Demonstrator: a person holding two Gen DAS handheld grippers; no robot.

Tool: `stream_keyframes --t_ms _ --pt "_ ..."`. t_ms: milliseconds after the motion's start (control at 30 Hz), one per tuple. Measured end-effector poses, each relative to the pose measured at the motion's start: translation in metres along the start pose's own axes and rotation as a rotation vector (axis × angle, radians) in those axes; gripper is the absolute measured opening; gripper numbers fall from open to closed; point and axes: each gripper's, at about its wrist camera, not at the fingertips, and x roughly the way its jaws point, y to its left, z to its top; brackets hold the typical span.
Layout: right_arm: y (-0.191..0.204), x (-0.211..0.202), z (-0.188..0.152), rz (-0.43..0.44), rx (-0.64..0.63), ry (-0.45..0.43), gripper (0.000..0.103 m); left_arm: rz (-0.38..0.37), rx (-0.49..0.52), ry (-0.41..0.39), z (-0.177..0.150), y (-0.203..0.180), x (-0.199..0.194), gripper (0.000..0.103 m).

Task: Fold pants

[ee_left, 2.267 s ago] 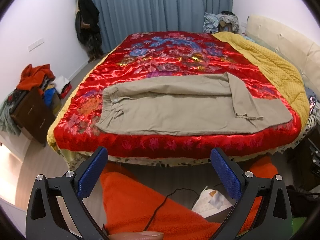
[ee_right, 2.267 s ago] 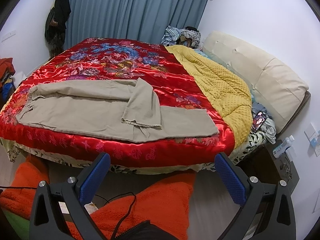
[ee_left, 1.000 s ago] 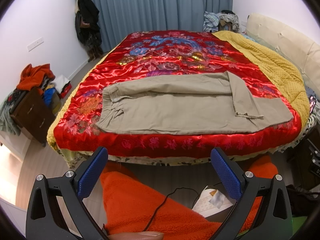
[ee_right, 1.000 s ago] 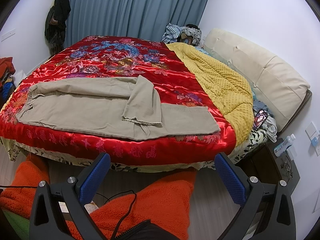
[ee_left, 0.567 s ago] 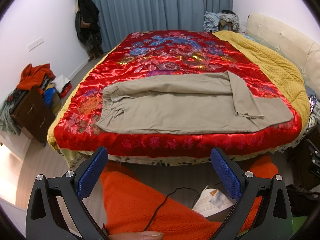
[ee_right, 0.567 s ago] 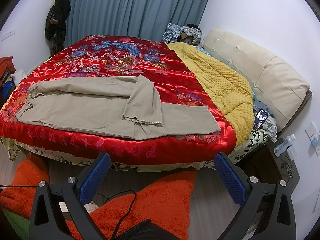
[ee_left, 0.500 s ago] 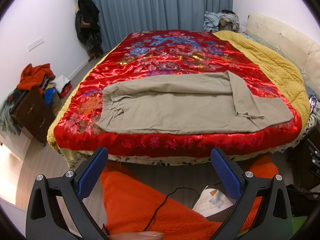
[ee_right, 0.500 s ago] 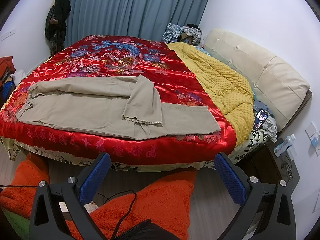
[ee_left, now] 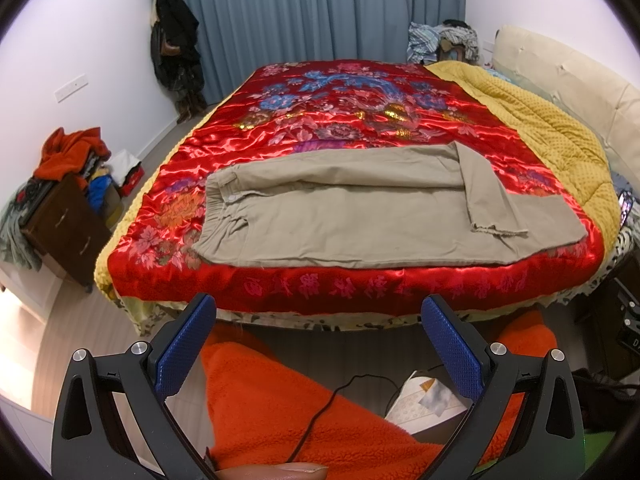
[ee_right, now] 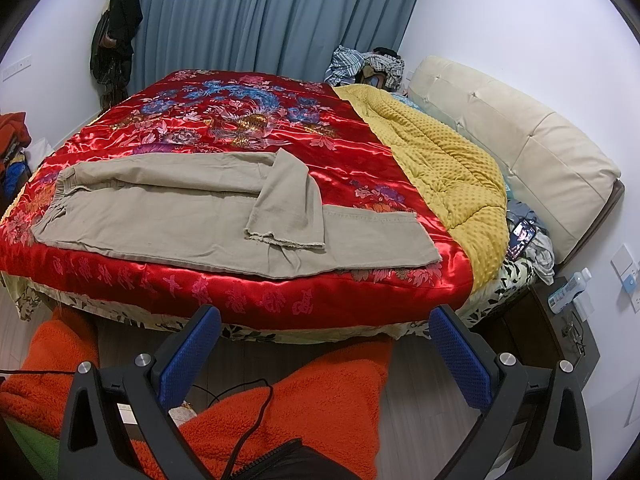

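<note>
Beige cotton pants [ee_left: 360, 216] laid flat along near edge of red floral satin quilt [ee_left: 360, 120], one leg cuff [ee_right: 286, 216] flipped back. Left gripper [ee_left: 318, 344], right gripper [ee_right: 324, 348] held spread, empty — well short of bed. Cuff best pinched at hem corners (both layers), carried toward waistband [ee_left: 218, 208] — edges kept aligned.

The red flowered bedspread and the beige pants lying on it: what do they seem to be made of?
The red flowered bedspread looks like satin or silk-like fabric: glossy, with bright streaks of reflected light across its wrinkles, and the flowers may be woven or embroidered. The beige pants look like matte woven cotton, perhaps twill: no shine, soft creases, and a frayed raw hem on the folded-over leg.
</note>
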Motion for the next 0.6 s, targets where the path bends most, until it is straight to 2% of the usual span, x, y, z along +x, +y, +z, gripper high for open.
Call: stream_keyframes --t_ms 600 --pt "0.004 0.0028 -0.0045 0.003 -0.001 0.004 0.103 0.001 0.006 0.001 -0.0018 0.0029 0.0008 0.102"
